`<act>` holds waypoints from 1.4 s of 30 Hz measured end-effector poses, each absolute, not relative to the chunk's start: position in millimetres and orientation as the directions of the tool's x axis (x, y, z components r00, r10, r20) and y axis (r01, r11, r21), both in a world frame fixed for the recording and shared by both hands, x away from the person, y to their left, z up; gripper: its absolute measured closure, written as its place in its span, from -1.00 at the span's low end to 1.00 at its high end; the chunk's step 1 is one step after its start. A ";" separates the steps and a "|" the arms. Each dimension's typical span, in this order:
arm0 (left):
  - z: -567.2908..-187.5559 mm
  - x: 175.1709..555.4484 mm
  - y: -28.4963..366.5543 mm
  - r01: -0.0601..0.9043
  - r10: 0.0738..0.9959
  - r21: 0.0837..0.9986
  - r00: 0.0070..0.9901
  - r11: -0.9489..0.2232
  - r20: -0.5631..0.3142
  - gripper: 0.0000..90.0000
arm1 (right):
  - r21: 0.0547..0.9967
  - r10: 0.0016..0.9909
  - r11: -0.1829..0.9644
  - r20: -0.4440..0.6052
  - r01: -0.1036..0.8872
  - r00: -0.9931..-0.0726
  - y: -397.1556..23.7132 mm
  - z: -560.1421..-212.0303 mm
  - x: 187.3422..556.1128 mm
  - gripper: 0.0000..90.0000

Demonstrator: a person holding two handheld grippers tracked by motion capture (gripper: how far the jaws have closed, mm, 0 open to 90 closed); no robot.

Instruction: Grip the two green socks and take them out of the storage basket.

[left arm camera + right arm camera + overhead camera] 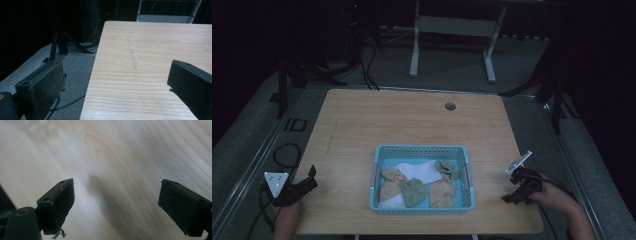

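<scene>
Resting at table's near corners, both grippers idle with jaws spread wide, nothing between them. Left gripper (304, 186) sits at wooden table (412, 120) left edge, pointing up along it. Right gripper (518, 191) hangs over bare wood near right edge, just beside blue basket (422, 150). Basket stands between them at near centre, holding small cloths (417, 185) in white, tan, green, heaped together.

table (362, 120): bare light wood | grommet hole (450, 106): near far edge | white desk frame (452, 30): beyond table on floor
</scene>
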State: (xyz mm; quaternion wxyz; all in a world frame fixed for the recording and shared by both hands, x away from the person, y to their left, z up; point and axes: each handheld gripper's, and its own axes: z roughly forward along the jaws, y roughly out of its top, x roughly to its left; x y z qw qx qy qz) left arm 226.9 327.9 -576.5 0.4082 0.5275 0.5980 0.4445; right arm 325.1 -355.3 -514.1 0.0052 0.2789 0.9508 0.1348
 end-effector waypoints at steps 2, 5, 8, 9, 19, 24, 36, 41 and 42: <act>-576.5 227.0 327.9 0.269 0.994 0.962 -0.110 0.048 -0.019 -0.97 | 0.240 0.503 0.828 0.083 0.507 -0.860 -351.2 -512.9 323.3 -0.71; -576.4 227.1 327.8 0.269 0.994 0.962 -0.111 0.047 -0.018 -0.97 | 0.225 0.457 0.856 0.092 0.466 -0.885 -345.1 -510.8 321.3 -0.70; -576.4 227.1 327.7 0.270 0.994 0.962 -0.111 0.046 -0.016 -0.97 | 0.217 0.412 0.879 0.097 0.424 -0.906 -338.2 -508.5 319.3 -0.70; -576.4 227.1 327.7 0.270 0.994 0.962 -0.111 0.046 -0.016 -0.97 | 0.214 0.401 0.885 0.102 0.414 -0.910 -335.7 -507.8 318.8 -0.70; -576.3 227.4 328.0 0.271 0.994 0.961 -0.109 0.048 -0.019 -0.97 | 0.248 0.298 0.916 0.105 0.315 -0.949 -310.3 -496.7 316.8 -0.70; -576.3 227.4 327.9 0.272 0.994 0.961 -0.109 0.047 -0.018 -0.97 | 0.275 0.228 0.929 0.102 0.248 -0.968 -296.8 -491.7 316.0 -0.70; -576.3 227.4 327.9 0.272 0.994 0.961 -0.109 0.047 -0.018 -0.97 | 0.356 0.153 0.920 0.062 0.165 -0.986 -264.2 -468.7 314.8 -0.69; -576.3 227.3 327.8 0.272 0.994 0.961 -0.108 0.046 -0.017 -0.97 | 0.397 0.147 0.904 0.062 0.160 -0.987 -249.7 -455.5 316.1 -0.68; -576.3 227.3 327.9 0.272 0.994 0.961 -0.107 0.046 -0.017 -0.97 | 0.397 0.140 0.905 0.058 0.151 -0.988 -246.5 -453.6 315.8 -0.68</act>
